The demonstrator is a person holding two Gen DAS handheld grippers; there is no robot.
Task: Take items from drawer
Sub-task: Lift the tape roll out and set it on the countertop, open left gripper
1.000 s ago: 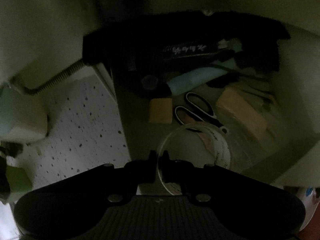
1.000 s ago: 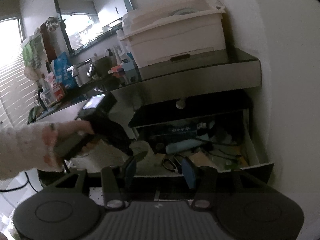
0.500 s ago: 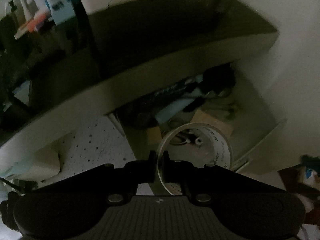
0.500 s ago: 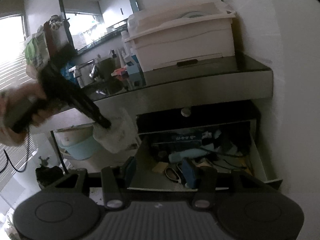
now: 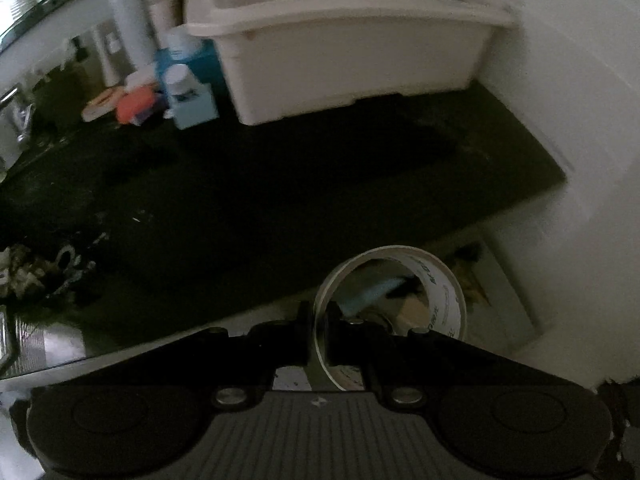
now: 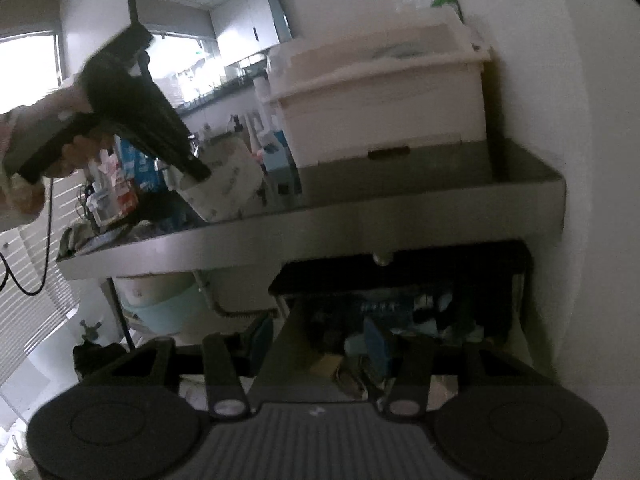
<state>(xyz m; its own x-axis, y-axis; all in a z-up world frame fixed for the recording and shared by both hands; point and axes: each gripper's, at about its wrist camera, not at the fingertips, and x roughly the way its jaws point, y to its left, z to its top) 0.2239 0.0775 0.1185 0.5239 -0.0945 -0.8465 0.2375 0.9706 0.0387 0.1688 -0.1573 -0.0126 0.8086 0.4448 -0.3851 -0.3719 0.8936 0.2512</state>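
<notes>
My left gripper (image 5: pixel 319 316) is shut on the rim of a clear tape roll (image 5: pixel 444 292) and holds it above the front edge of the dark countertop (image 5: pixel 280 200). The right wrist view shows that same left gripper (image 6: pixel 196 170) with the tape roll (image 6: pixel 228 188) over the counter, left of the white bin (image 6: pixel 380 100). The open drawer (image 6: pixel 400 320) under the counter holds several dim items. My right gripper (image 6: pixel 316 348) is open and empty in front of the drawer.
A white plastic bin (image 5: pixel 344 48) stands at the back of the counter against the wall. Bottles and a light blue box (image 5: pixel 192 100) stand left of it. A pale bucket (image 6: pixel 160 300) sits under the counter left of the drawer.
My left gripper has lifted the tape roll out of the drawer and up over the countertop. My right gripper has stayed open and backed off slightly.
</notes>
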